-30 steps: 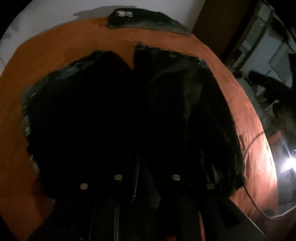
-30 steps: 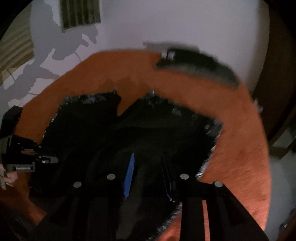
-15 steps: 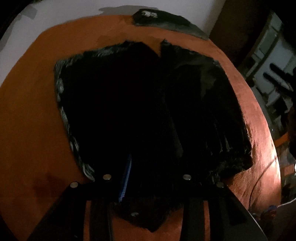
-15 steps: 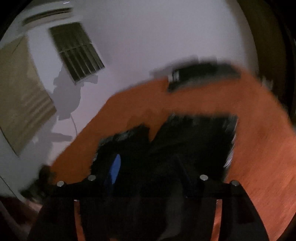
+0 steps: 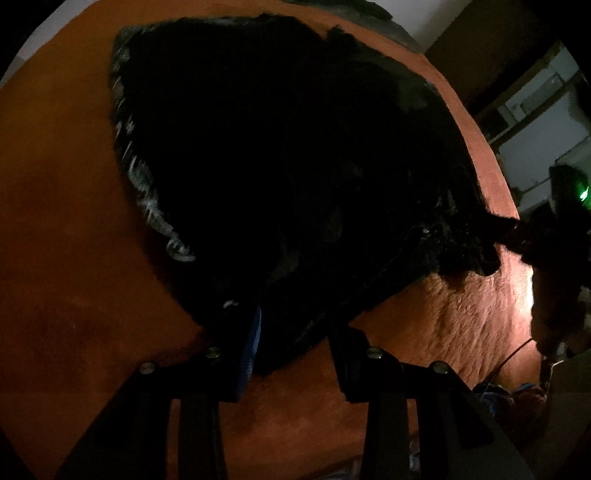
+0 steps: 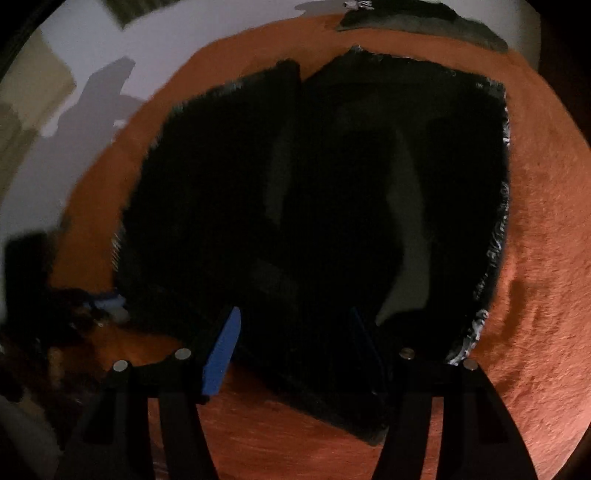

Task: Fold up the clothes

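- Black garment [image 5: 295, 166] lies spread flat on an orange-covered surface [image 5: 62, 229]; whether that is a bed or a bench I cannot tell. It reaches ahead of both pairs of fingers, its two halves meeting at a notch on the far edge, which suits a fold from the near side.
- Left gripper [image 5: 295, 328] has just been widening its jaws; its fingers [image 5: 251, 343] stand apart, straddling the garment's near corner. Cloth sits in the gap, yet no pad visibly presses on it, so I judge it released, not gripping.
- Right gripper [image 6: 295, 339] has likewise just spread; its blue-padded fingers [image 6: 221, 350] flank the near hem, with the dark cloth running between and beyond them, unpinched.
- Both tools angle down at the near edge, one toward each side: probably so the hem can be taken at two points and carried over evenly.
- Another dark garment [image 6: 417, 18] rests well ahead of the right fingers at the far rim, seemingly set aside.
- Dim light hides creases, so layers are hard to judge.
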{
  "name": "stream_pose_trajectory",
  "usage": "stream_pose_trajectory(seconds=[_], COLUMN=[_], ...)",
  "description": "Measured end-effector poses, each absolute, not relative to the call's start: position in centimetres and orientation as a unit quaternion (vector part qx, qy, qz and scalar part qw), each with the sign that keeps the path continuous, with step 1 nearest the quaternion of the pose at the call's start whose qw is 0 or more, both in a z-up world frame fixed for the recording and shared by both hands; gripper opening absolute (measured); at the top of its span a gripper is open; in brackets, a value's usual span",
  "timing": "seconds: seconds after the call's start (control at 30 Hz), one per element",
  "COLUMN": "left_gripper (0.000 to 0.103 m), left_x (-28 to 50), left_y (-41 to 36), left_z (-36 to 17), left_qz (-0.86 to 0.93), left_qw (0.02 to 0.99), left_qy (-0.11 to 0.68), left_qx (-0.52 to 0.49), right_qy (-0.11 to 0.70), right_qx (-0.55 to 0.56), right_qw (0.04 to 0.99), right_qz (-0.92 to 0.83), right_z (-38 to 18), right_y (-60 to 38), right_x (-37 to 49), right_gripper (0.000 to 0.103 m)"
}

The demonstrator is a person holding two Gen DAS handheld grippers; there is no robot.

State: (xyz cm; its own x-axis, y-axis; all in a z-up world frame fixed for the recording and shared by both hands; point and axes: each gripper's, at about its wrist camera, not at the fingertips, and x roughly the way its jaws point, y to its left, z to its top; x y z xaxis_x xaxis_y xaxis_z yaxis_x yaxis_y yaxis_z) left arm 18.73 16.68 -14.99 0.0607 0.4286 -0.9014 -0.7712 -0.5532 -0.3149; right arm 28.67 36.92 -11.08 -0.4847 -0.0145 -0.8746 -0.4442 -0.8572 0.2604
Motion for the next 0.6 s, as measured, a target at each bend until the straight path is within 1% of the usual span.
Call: stream_pose_trajectory(seconds=[0.07,0.17,0.27,0.33,0.4,0.53,0.6], left_gripper=[0.038,0.038,0.038,0.038,0.038,0.038,0.038], left_x=[18.8,19.5,20.4,20.5,20.8,20.7,19.9], left_y=[16.4,16.9,17.9,18.6,19.4,20.2,18.9], left_z=[-14.9,-13.2,-11.8,-11.7,-12.2,-15.4,-16.5], left_qz=[0.674,0.695,0.719,0.709,0.704,0.708,0.707], left_qw=[0.445,0.454,0.47,0.49,0.496,0.453,0.446], left_qy=[0.147,0.162,0.185,0.173,0.181,0.23,0.2], left_qx=[-0.571,-0.534,-0.477,-0.476,-0.475,-0.491,-0.512], right_qy=[0.227,0.242,0.212,0.19,0.173,0.131,0.128], right_qx=[-0.506,-0.494,-0.477,-0.469,-0.466,-0.482,-0.52], right_qw=[0.134,0.141,0.143,0.129,0.111,0.082,0.094], right_qz=[0.821,0.823,0.841,0.853,0.861,0.862,0.839], right_z=[-12.4,-11.8,-10.4,-9.8,-9.4,-10.3,-12.5], right_y=[37.0,37.4,36.7,35.6,34.4,32.6,32.8], right_x=[28.8,28.7,27.5,26.4,25.7,24.1,24.2], right_gripper=[0.061,0.061,0.061,0.061,0.061,0.061,0.061])
